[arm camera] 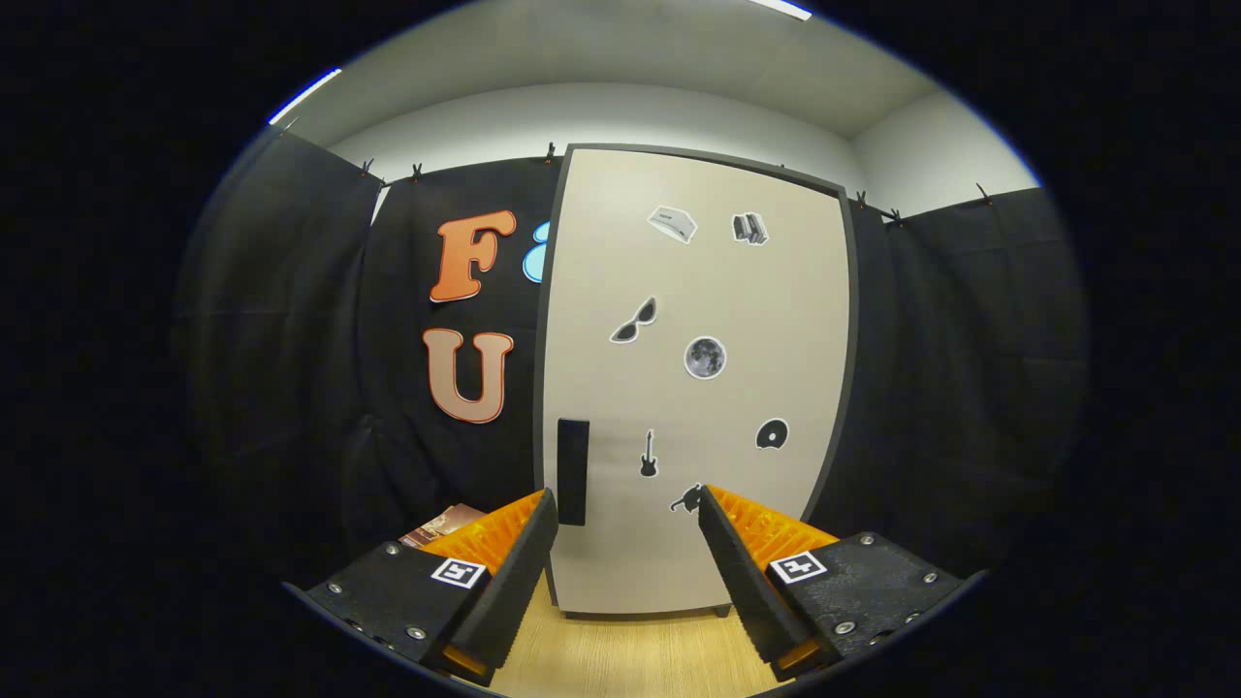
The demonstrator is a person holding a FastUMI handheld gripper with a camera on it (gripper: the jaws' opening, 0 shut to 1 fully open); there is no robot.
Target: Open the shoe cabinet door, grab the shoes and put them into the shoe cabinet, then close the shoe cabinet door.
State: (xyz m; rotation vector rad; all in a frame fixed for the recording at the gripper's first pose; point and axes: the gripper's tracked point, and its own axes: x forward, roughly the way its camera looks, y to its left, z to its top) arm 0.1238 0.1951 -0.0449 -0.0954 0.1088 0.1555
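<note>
Shoe cabinet door (pixel 693 388) is shut, so opening it is my step in hand. My gripper (pixel 628 519) is spread wide with nothing between its fingers, aimed at the door's lower half. Just ahead of the left finger (pixel 514 572) sits the dark vertical handle (pixel 573 471), near the door's left edge. I judge the best move is to shift left, line the handle up between both fingers, close on it squarely, then pull in an arc. Beyond, stickers dot the panel; the cabinet stands on a wooden floor (pixel 630 659).
</note>
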